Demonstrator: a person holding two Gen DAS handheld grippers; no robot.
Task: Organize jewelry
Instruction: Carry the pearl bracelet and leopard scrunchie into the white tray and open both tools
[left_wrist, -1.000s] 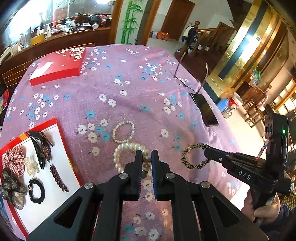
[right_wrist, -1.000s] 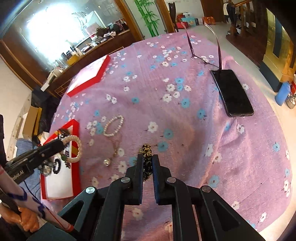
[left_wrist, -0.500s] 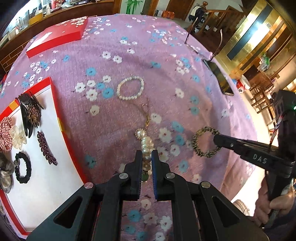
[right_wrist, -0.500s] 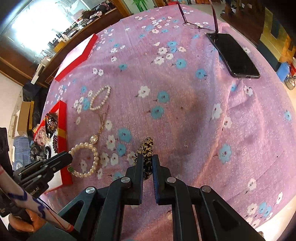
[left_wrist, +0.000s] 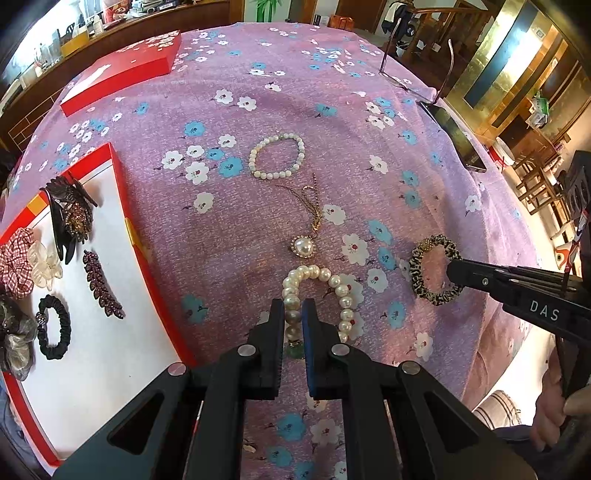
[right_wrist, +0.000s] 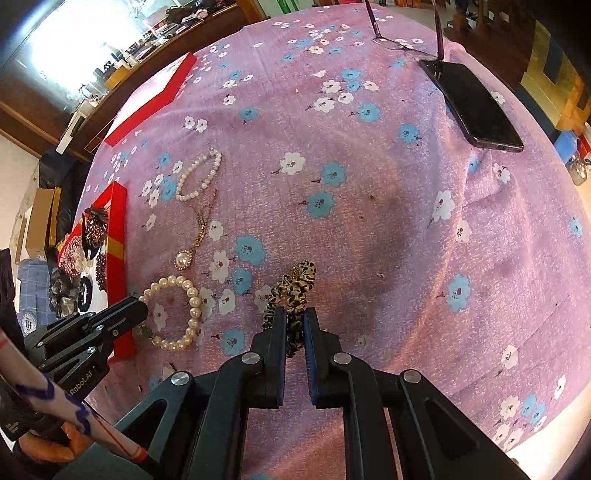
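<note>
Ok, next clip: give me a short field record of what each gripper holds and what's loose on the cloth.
left gripper: shut on large pearl bracelet
right gripper: shut on leopard scrunchie
loose on cloth: small pearl bracelet, pearl pendant necklace
red tray: hair clips, black scrunchie, checked scrunchie
far right: phone, glasses

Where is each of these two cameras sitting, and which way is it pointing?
Left wrist view: rides on the left claw, looking steeply down at the pearl bracelet it pinches; the right claw and a hand show.
Right wrist view: rides on the right claw, looking down at the leopard scrunchie it grips; the left claw shows.
Both share the purple floral tablecloth, pendant necklace, red tray and phone.
</note>
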